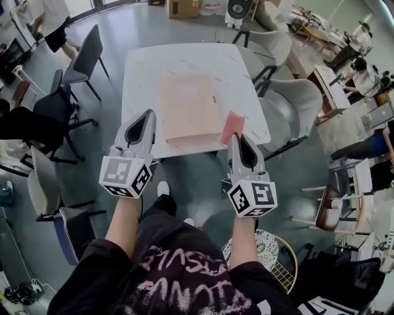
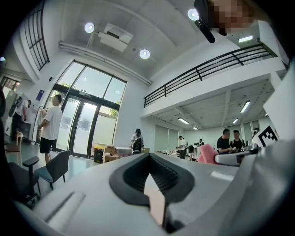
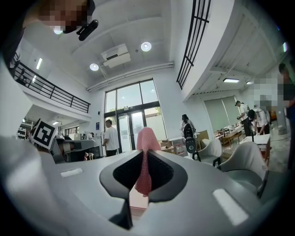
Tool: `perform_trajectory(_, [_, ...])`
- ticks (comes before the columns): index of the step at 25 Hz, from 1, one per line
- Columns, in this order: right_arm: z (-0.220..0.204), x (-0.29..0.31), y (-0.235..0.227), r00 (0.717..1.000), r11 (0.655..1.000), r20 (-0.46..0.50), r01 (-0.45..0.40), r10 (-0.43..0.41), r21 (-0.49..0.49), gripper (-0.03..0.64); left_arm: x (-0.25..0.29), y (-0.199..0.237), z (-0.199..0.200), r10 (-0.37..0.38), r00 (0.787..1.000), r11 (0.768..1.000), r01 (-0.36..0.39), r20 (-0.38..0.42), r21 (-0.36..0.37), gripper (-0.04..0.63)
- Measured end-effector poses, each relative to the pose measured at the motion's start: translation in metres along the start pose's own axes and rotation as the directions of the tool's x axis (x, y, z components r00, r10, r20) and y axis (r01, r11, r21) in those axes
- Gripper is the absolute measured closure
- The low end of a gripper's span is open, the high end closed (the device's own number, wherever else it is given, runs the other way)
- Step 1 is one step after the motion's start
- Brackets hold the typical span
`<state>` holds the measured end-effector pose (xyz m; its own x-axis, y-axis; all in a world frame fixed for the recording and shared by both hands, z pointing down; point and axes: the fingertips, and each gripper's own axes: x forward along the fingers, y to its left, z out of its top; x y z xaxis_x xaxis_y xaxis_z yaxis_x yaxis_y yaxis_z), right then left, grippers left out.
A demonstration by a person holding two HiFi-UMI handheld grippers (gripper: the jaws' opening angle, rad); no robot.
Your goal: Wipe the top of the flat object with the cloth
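Observation:
A flat tan folder (image 1: 188, 106) lies on the white marble table (image 1: 144, 67), reaching its near edge. My right gripper (image 1: 236, 139) is shut on a pink cloth (image 1: 232, 126), which stands up from the jaws just right of the folder's near corner. In the right gripper view the pink cloth (image 3: 145, 154) is pinched in the right gripper (image 3: 144, 177). My left gripper (image 1: 146, 118) hovers at the table's near edge, left of the folder, shut with nothing in it. In the left gripper view the left gripper (image 2: 154, 184) shows closed jaws, and the pink cloth (image 2: 206, 154) appears at the right.
Dark chairs (image 1: 80, 58) stand left of the table and grey armchairs (image 1: 289, 107) to its right. A cardboard box (image 1: 183, 7) sits on the floor beyond. People work at desks (image 1: 363, 74) on the far right. A round patterned stool (image 1: 271, 255) is by my legs.

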<state>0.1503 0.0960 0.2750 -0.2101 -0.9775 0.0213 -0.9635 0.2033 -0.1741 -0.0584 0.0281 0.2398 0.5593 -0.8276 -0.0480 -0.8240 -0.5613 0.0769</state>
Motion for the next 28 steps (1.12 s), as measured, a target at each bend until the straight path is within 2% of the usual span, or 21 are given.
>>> perform_trajectory(11, [-0.006,0.046,-0.003,1.000,1.000,-0.011,0.009,-0.009,0.009,0.569,0.033,0.031,-0.005,-0.003,1.000,1.000,0.003,-0.006,-0.002,0.594])
perform_trajectory(28, [-0.010,0.140,0.008,0.998,1.000,-0.066,0.007,-0.007,-0.006,0.568,0.084,0.096,-0.017,-0.012,0.999,0.998,0.010,-0.036,-0.055,0.594])
